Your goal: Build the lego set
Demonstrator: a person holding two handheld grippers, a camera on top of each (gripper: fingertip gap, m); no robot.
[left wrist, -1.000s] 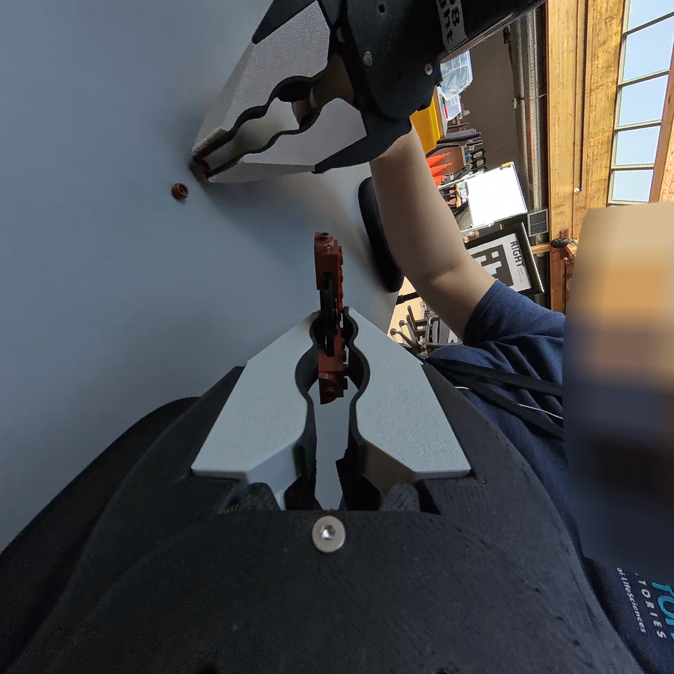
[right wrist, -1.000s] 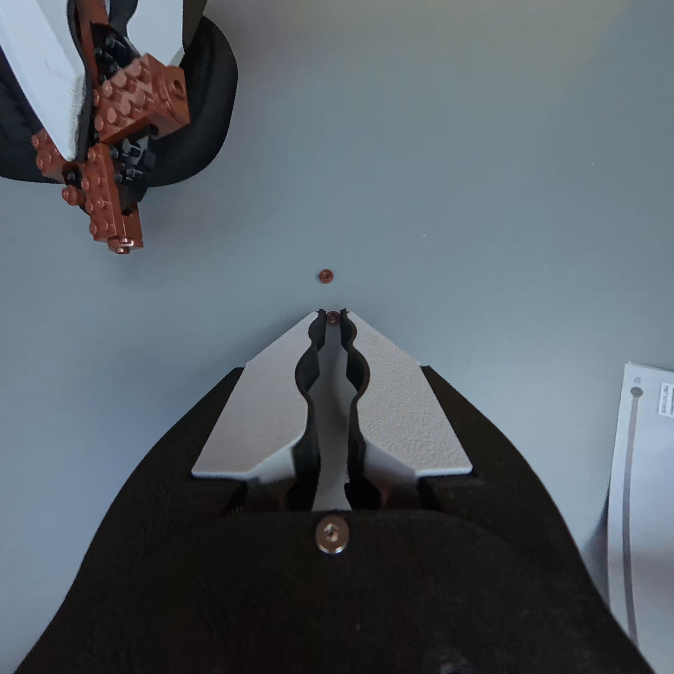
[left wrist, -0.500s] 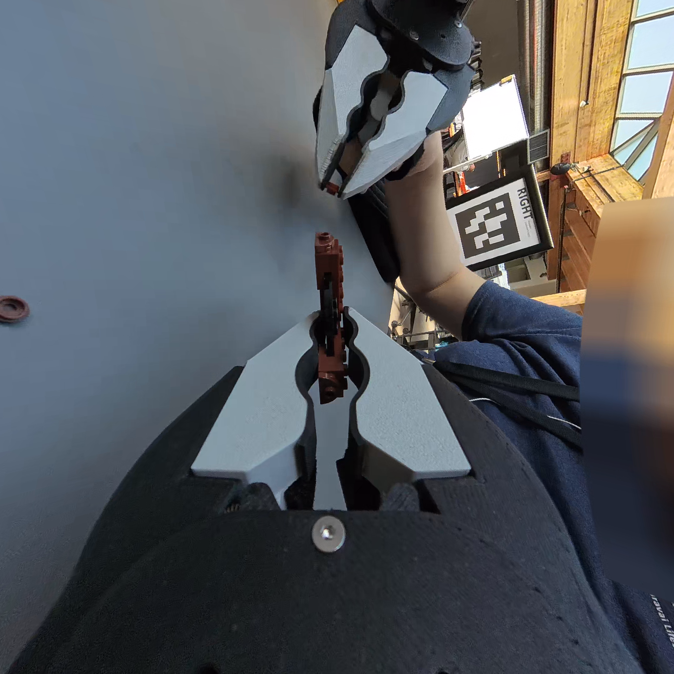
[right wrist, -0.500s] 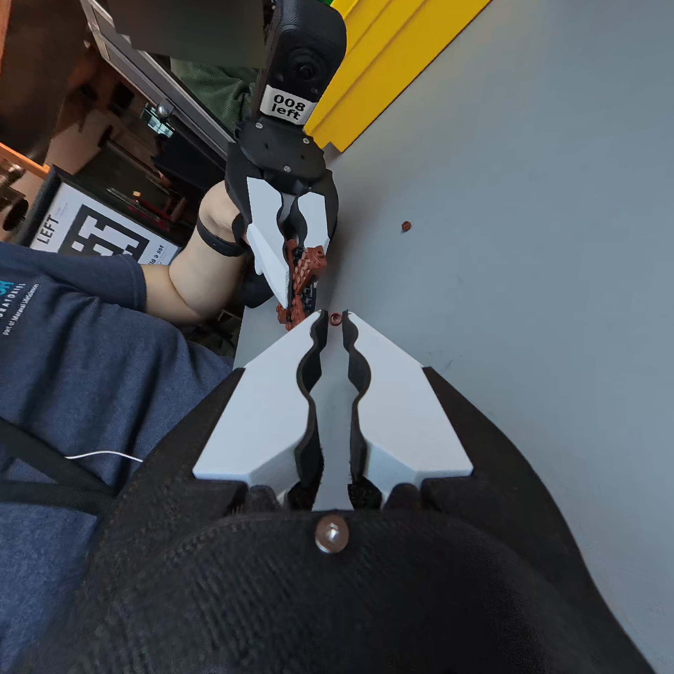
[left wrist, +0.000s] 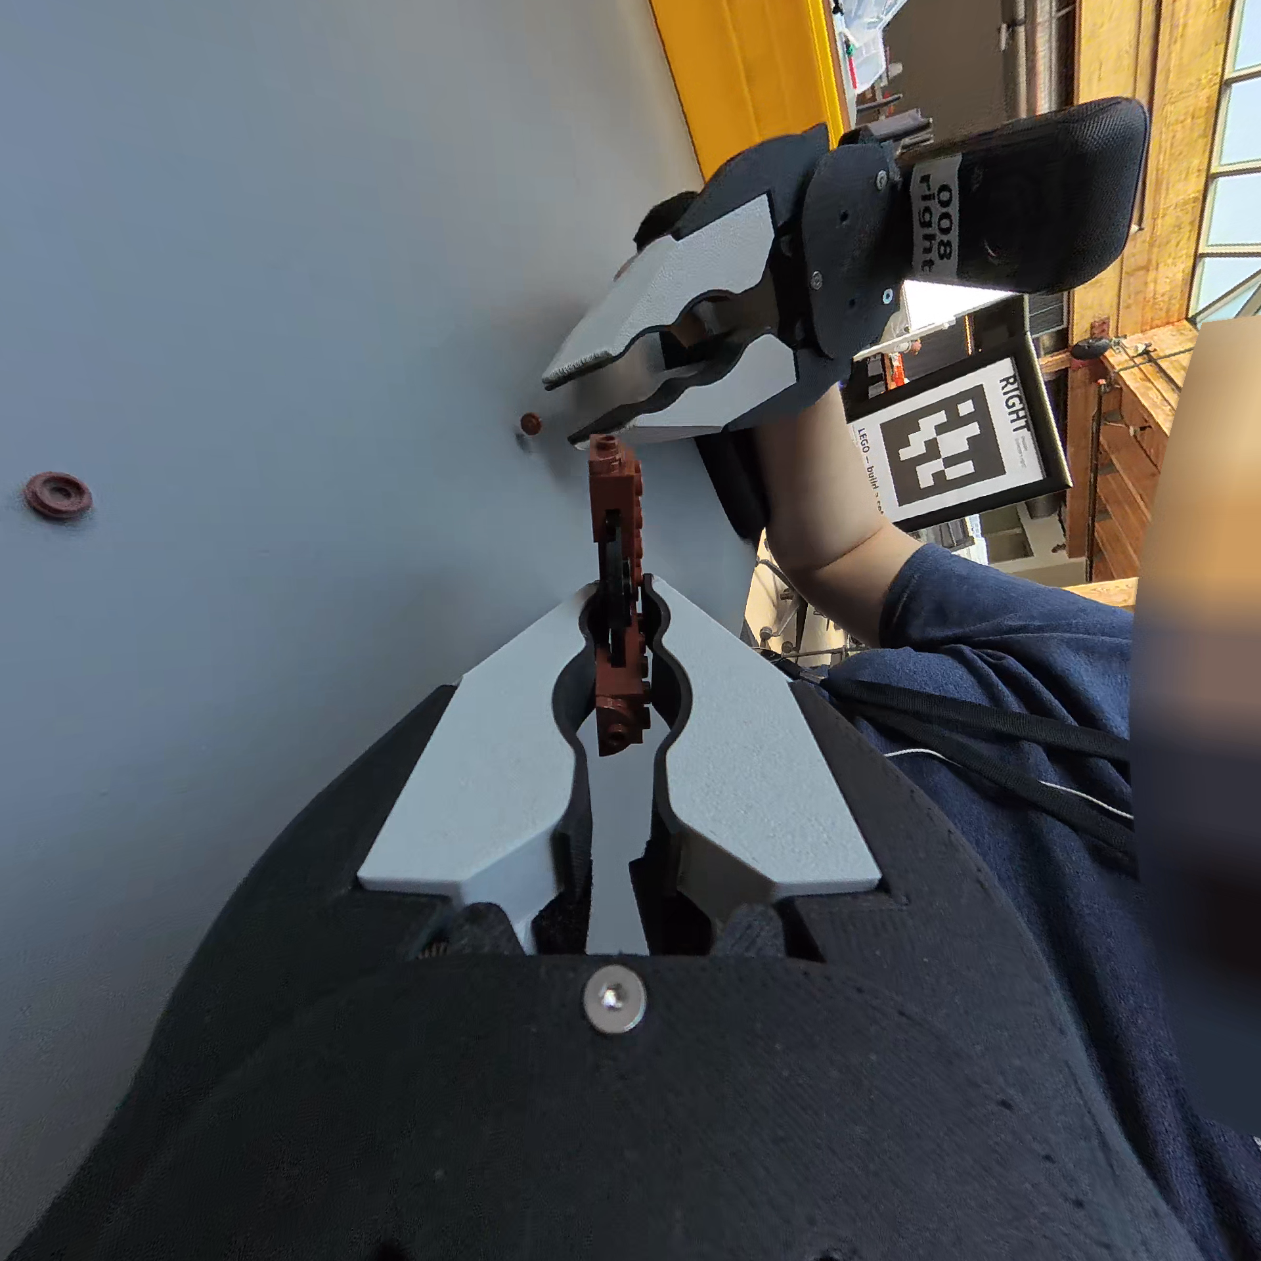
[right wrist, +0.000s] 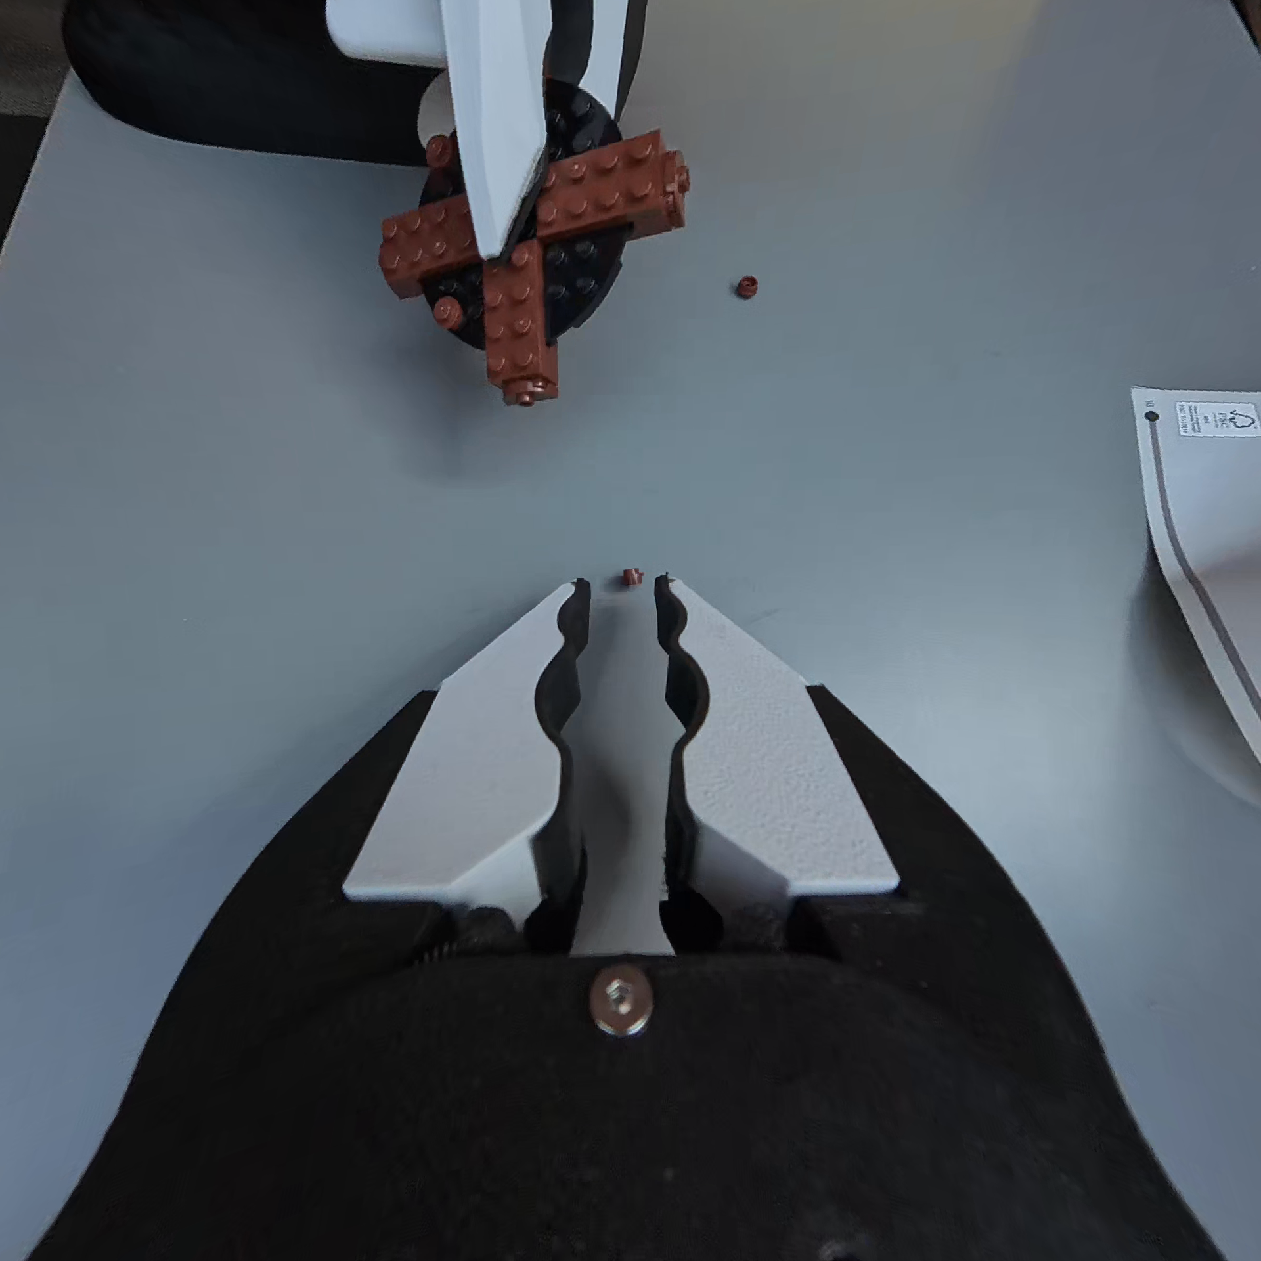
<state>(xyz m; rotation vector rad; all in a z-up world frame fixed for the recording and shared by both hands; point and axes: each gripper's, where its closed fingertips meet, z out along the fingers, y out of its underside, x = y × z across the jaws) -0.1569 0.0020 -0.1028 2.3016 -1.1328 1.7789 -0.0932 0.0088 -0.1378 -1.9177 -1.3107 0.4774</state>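
Observation:
My left gripper (left wrist: 622, 590) is shut on the lego assembly (left wrist: 617, 614), a black round plate with a cross of brown plates (right wrist: 532, 225), held on edge just above the grey table (right wrist: 205, 477). My right gripper (right wrist: 621, 581) is open, its tips close to the table. A tiny brown round stud (right wrist: 633, 578) sits between the tips and touches neither finger. In the left wrist view the right gripper (left wrist: 561, 409) is just past the assembly's far end, with the stud (left wrist: 529, 423) beside its tips. A second brown stud (right wrist: 748, 286) lies loose on the table.
A white printed paper sheet (right wrist: 1214, 546) lies at the table's right edge. A yellow bin (left wrist: 744, 102) stands at the far side. The person's forearm (left wrist: 819, 532) and a framed marker sign (left wrist: 955, 443) are behind the right gripper.
My right gripper has swung from facing the assembly to facing the table and has opened, so the stud it pinched is now free between its tips. My left gripper still holds the assembly.

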